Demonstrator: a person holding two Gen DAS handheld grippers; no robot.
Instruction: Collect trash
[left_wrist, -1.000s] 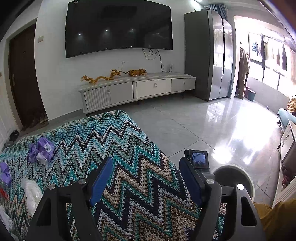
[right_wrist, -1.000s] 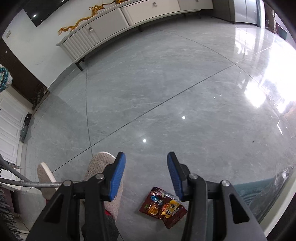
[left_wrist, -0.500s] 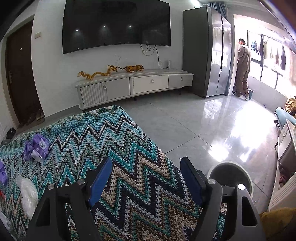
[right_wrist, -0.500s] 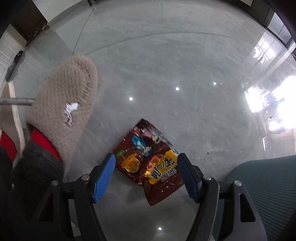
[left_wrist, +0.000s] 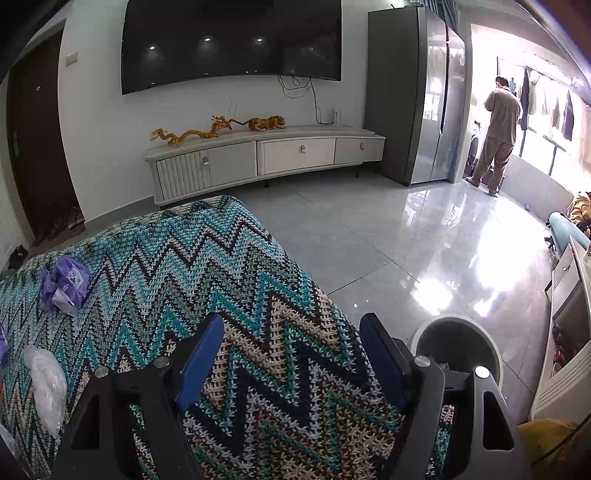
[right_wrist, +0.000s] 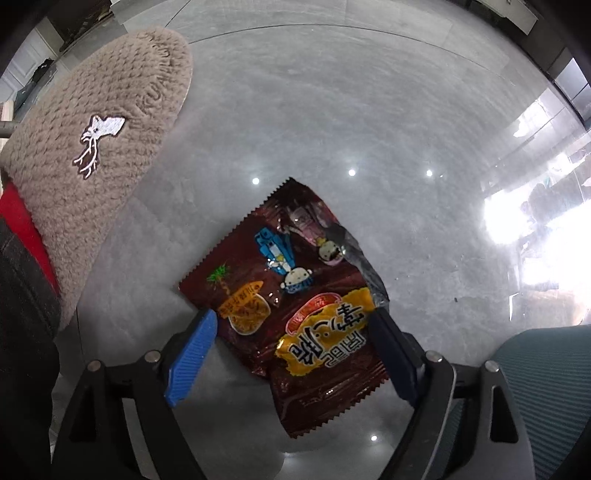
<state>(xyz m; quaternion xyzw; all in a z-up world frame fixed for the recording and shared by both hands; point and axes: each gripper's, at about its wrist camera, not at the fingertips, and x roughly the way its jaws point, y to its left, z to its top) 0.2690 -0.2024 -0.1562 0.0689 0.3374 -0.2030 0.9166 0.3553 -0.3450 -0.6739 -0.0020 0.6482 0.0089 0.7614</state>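
Snack wrapper, dark red with yellow label and cartoon figures, lies flat on the grey tiled floor, crumpled along its right edge. Right hand-held gripper is low over it, jaws spread wide, blue pads on either side of the wrapper's near half; whether a pad touches the foil I cannot tell. Nothing gripped. Beige fuzzy slipper with a white deer mark sits just left of the wrapper, apart from it; red sock and dark trouser leg at the left edge. Teal ribbed fabric at lower right. Left hand-held gripper is also wide and holds nothing, above a zigzag knit blanket in teal, beige and black. On the blanket, well left of the gripper: crumpled purple wrapper, and nearer the camera a clear plastic bag. Another purple scrap shows at the far left edge, mostly cut off. Round grey trash bin stands on the floor just right of the blanket's edge, open top facing up; inside looks dark, contents not readable. Background: wall TV, white low cabinet carrying gold dragon figurines, grey fridge, a person in tan clothes standing by the bright window.
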